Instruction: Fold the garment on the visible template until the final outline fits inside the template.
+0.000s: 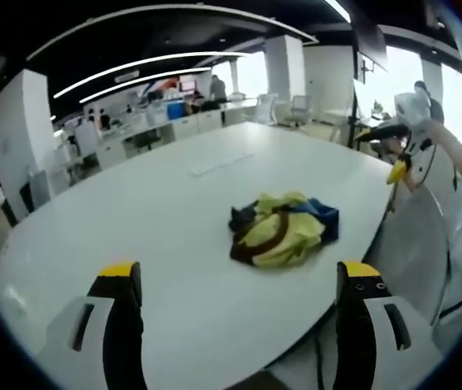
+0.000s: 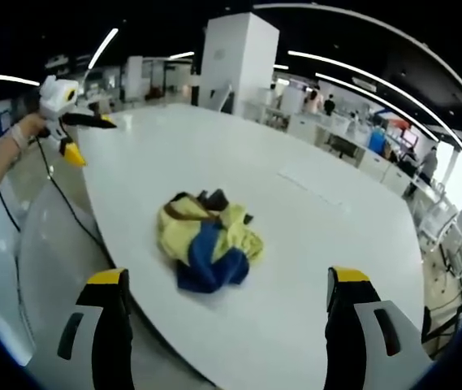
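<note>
A big white table (image 1: pixel 174 195) takes up most of the room in front of me, and it is seen in the right gripper view too (image 2: pixel 312 211). Around it is a large office with long white lights on the dark ceiling, a wide white pillar (image 2: pixel 239 57) and desks far away at the back, where a few people stand.

On the table lies the garment (image 1: pixel 283 229), all bunched up in a heap. It is yellow and blue with some dark brown bits. In the left gripper view it sits a little past the middle, at about 4 o'clock from the centre, near the table's rounded edge. In the right gripper view the same heap (image 2: pixel 207 241) sits near the middle, a bit toward 7 o'clock, also close to the table's edge. I cannot make out any template marks around it.

The left gripper (image 1: pixel 239 280) is up off the table, its two black and yellow jaws spread wide apart with nothing between them. From the other side it is small at 10 o'clock (image 2: pixel 72 134), held by a hand.

The right gripper (image 2: pixel 226 284) is also spread wide and holds nothing. It is seen small at 2 o'clock (image 1: pixel 397 158).
</note>
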`<control>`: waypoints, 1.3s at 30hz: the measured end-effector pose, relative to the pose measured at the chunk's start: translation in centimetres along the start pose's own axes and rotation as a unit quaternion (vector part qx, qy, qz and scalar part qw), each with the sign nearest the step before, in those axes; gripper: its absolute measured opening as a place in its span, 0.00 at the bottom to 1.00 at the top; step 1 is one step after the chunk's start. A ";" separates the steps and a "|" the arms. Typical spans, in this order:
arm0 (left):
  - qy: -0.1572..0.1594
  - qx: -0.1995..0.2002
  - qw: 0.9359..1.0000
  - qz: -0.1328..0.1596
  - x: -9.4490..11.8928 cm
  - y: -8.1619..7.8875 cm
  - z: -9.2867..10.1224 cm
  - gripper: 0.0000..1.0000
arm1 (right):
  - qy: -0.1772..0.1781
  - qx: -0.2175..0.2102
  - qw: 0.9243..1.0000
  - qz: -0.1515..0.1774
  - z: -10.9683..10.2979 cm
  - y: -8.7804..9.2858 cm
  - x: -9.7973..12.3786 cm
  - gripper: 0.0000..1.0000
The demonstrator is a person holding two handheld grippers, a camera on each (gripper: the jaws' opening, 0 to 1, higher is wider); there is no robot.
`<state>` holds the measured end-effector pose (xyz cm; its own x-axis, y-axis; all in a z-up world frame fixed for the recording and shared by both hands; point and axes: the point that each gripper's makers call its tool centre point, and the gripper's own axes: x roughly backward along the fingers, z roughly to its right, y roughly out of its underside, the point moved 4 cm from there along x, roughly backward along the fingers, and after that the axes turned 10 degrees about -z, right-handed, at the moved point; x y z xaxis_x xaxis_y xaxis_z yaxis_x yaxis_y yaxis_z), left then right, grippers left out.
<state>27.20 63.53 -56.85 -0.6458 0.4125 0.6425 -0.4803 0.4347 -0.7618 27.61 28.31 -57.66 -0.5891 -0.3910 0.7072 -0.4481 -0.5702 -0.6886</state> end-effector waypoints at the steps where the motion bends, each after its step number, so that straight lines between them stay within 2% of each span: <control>1: 0.001 -0.001 1.000 0.001 -0.1 -0.1 0.0 0.97 | 0.000 0.002 1.000 0.000 -0.1 -0.2 0.0 1.00; 5: 0.002 -0.009 1.000 -0.005 -0.6 -0.1 0.0 0.96 | -0.001 0.005 1.000 0.005 -0.4 -0.6 0.0 1.00; 12: 0.014 -0.004 1.000 0.001 -1.5 0.0 0.1 0.96 | 0.005 0.027 1.000 0.002 -0.4 -1.0 -0.3 1.00; 16: 0.015 0.000 1.000 -0.006 -1.8 0.4 -0.1 0.96 | 0.001 0.020 1.000 0.011 -0.3 -1.2 -0.4 1.00; 19: 0.036 0.017 0.999 0.006 -2.3 0.5 0.1 0.95 | -0.011 0.012 1.000 0.015 -0.3 -1.3 -0.9 1.00; 25: 0.039 0.011 0.999 -0.001 -2.8 0.8 0.1 0.94 | -0.016 0.014 1.000 0.023 -0.5 -1.7 -1.3 1.00; 28: 0.034 0.013 0.999 0.000 -3.0 1.0 -0.1 0.93 | -0.032 0.007 0.999 0.021 -0.7 -1.8 -1.7 1.00; 32: 0.048 0.007 0.999 -0.005 -3.4 1.2 0.4 0.90 | -0.040 0.015 0.999 0.016 -1.0 -1.8 -2.3 1.00; 39: 0.054 0.003 0.998 -0.010 -4.3 1.2 0.7 0.90 | -0.051 0.026 0.998 0.018 -1.4 -2.3 -3.2 1.00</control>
<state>28.99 61.76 -60.60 -0.5685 0.4877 0.6625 -0.4957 0.4396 -0.7490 29.65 31.88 -58.59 -0.5316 -0.4812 0.6970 -0.3915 -0.5902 -0.7060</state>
